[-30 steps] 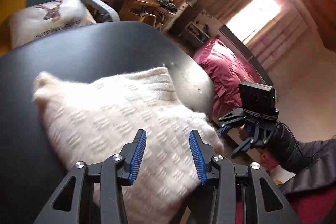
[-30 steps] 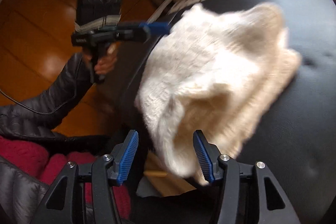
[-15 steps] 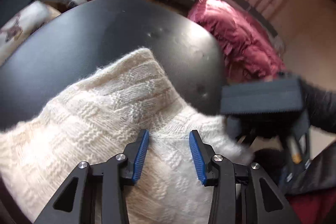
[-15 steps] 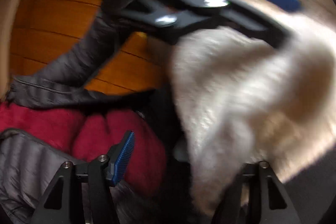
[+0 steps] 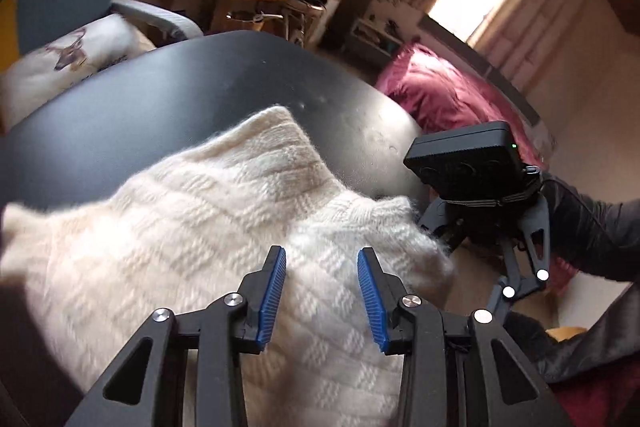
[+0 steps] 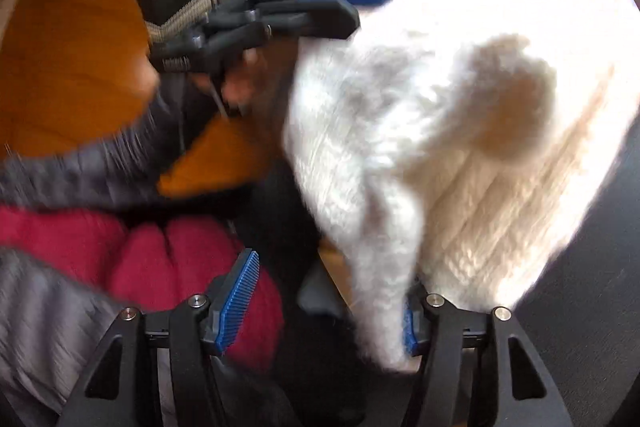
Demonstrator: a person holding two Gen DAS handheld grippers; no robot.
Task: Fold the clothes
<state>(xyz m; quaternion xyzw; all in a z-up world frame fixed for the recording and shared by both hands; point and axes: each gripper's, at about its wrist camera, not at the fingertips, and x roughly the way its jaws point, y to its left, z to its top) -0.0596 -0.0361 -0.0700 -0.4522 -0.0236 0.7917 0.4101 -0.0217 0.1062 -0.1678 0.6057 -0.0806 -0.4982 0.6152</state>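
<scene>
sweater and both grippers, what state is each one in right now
sweater: cream knit, partly folded on the black table, one edge hanging off its side
left gripper: open, above the sweater, gripping nothing
right gripper: jaws opening, sweater edge between them, draped over one pad
</scene>
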